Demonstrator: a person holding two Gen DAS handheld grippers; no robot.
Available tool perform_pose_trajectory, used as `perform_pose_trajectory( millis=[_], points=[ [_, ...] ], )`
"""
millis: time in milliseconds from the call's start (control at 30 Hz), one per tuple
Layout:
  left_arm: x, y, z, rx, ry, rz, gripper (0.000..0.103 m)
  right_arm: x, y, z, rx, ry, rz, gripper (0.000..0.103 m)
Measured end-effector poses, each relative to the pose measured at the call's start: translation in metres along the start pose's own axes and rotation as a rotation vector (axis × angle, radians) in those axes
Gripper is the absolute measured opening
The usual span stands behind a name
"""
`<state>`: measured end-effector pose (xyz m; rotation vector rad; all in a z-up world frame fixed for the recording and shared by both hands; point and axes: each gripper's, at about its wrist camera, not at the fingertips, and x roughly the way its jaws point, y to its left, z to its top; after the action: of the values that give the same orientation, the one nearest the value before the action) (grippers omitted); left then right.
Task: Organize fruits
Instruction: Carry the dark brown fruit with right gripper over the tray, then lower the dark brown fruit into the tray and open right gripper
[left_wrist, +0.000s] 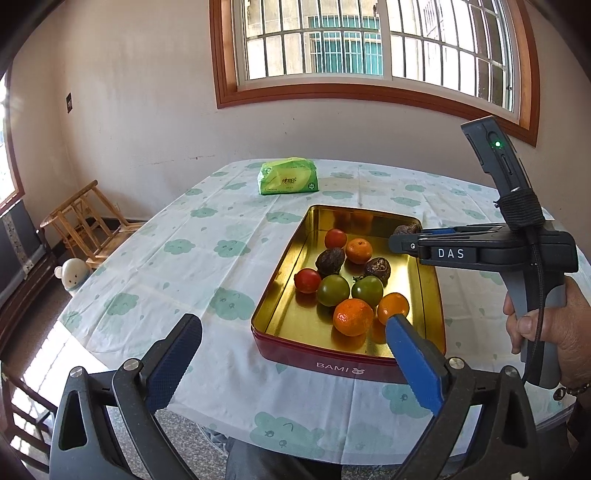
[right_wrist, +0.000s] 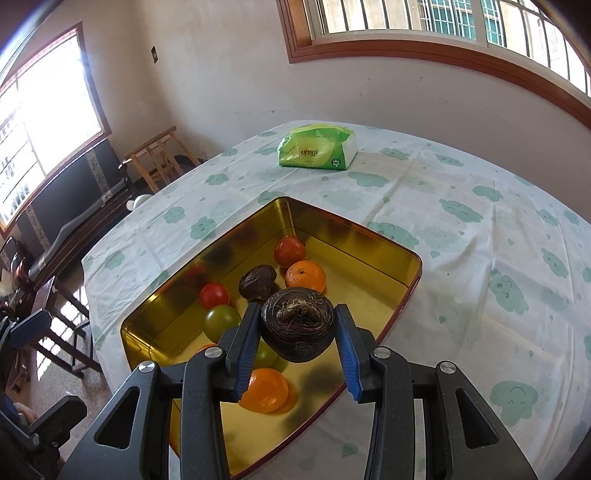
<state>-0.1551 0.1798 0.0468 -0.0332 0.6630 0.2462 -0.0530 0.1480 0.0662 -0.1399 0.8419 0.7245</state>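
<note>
Right gripper (right_wrist: 297, 345) is clamped on a dark brown, wrinkled round fruit (right_wrist: 298, 325), held above the gold-lined rectangular tin w/ red outer wall (left_wrist: 328, 360), where tomatoes and oranges already sit. Left gripper (left_wrist: 291, 354) is spread wide and empty, near the tin's front edge. Risk, imo: let go from up here and the fruit drops, bounces off the large orange mandarin (right_wrist: 264, 389) below, or rolls vs the tin wall.

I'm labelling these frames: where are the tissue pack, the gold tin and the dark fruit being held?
tissue pack (right_wrist: 317, 149), right wrist view, green front.
gold tin (left_wrist: 354, 212), left wrist view, far rim.
dark fruit (right_wrist: 298, 325), right wrist view, top.
</note>
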Motion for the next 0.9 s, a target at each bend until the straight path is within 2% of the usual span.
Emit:
perform_pose_trajectory(
  millis=[233, 533, 600, 667, 733, 900],
  points=[
    [-0.007, -0.003, 0.002, 0.034, -0.069, 0.021, 0.102, 0.013, 0.002, 0.002, 0.001, 0.018, 0.004, 0.041],
    [-0.01, 0.0, 0.007, 0.016, -0.098, -0.034, 0.102, 0.03, 0.006, 0.006, 0.003, 0.038, 0.026, 0.042],
    [-0.011, 0.0, 0.008, 0.017, -0.105, -0.031, 0.102, 0.029, 0.007, 0.01, 0.017, 0.023, 0.047, 0.045],
    [-0.014, -0.002, 0.009, 0.023, -0.114, -0.028, 0.102, 0.019, 0.007, 0.011, 0.029, -0.014, 0.064, 0.057],
    [-0.017, -0.002, 0.009, 0.023, -0.117, -0.032, 0.102, 0.007, 0.009, 0.011, 0.021, -0.047, 0.068, 0.063],
    [-0.021, -0.004, 0.012, 0.015, -0.104, -0.06, 0.102, -0.031, 0.008, -0.002, 0.008, -0.107, 0.061, 0.069]
  ],
)
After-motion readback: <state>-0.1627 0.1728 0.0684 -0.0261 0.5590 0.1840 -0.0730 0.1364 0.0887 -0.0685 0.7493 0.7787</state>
